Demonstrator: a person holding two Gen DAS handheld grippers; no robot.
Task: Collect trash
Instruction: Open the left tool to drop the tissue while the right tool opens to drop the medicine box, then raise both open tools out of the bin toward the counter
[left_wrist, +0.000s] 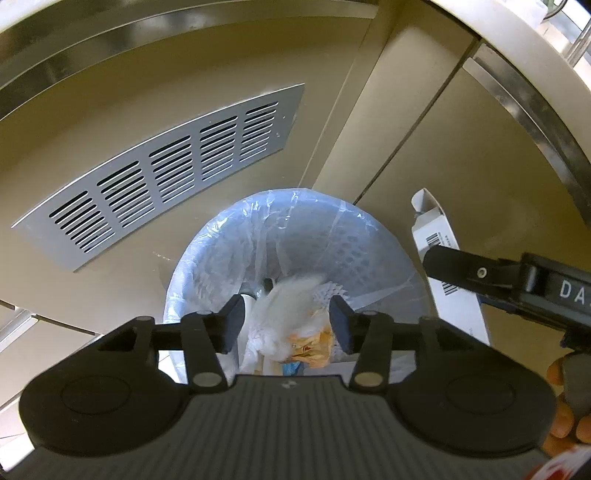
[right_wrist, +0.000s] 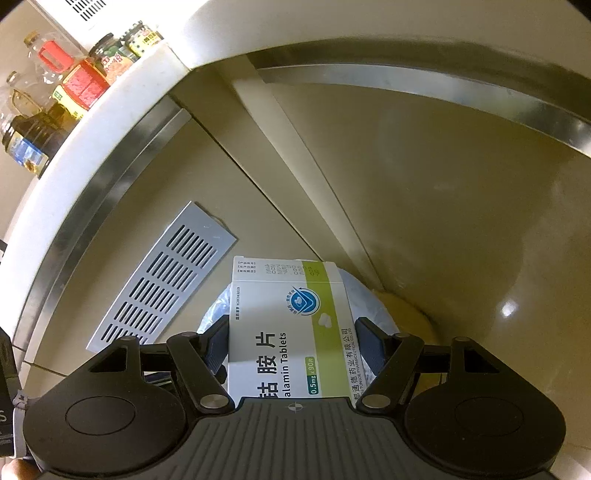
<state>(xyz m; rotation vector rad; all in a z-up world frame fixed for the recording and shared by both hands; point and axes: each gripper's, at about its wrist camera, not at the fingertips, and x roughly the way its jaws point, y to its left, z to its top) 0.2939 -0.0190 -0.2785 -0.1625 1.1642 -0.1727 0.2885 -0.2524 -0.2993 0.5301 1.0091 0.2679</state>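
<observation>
My left claw (left_wrist: 287, 322) hangs spread and empty above the round grey mesh bin with a clear plastic liner (left_wrist: 373, 236), crumpled white tissue (left_wrist: 284, 314) blurred inside it. My right claw (right_wrist: 291, 341) clamps the white-and-green cardboard tablet box (right_wrist: 284, 332) just over that bin's rim (right_wrist: 373, 295), beside the slotted silver vent plate (right_wrist: 162, 280).

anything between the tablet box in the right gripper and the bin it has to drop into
Nothing visible. The right gripper holds the tablet box just above the lined trash bin, whose mouth is open. The open left gripper hovers over the bin beside it.
</observation>
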